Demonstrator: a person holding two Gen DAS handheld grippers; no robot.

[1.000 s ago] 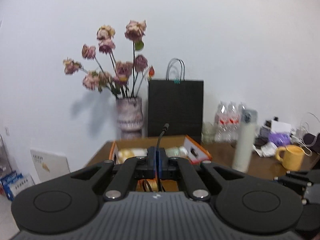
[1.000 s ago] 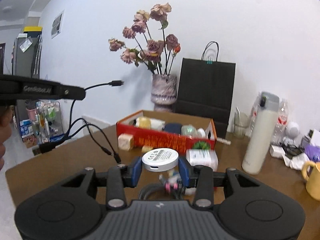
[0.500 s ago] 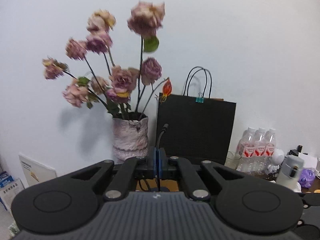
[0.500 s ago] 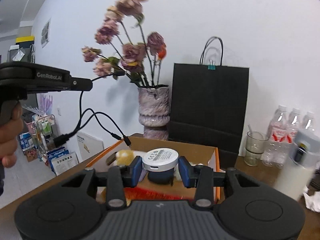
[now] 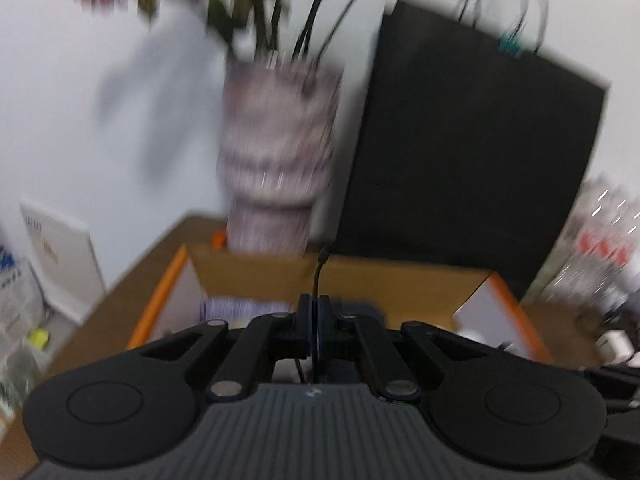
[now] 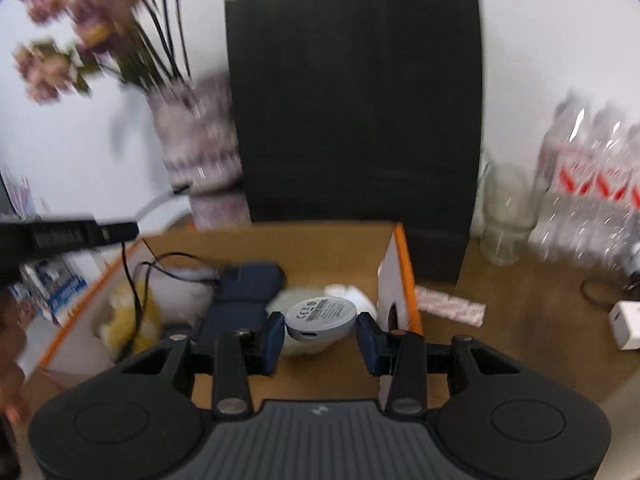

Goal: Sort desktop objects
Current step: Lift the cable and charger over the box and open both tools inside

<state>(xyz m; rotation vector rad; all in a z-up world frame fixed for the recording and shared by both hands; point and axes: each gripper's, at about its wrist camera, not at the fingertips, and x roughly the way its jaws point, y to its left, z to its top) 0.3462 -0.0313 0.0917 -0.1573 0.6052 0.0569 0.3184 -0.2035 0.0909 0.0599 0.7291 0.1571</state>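
My left gripper is shut on a thin black cable whose plug sticks up past the fingertips. It hovers over an open cardboard box with orange edges. In the right wrist view that same left gripper reaches in from the left, with the cable dangling into the box. My right gripper is shut on a round white charger puck, held above the box's inside. A navy pouch and a yellow item lie in the box.
Behind the box stand a patterned vase of dried flowers and a tall black paper bag. Right of the box are a glass, water bottles, a flat packet and a white adapter on the brown table.
Both grippers have travelled forward and tipped down, from the table's near side to over the box. The vase and bag loom much closer. Both grips are unchanged.
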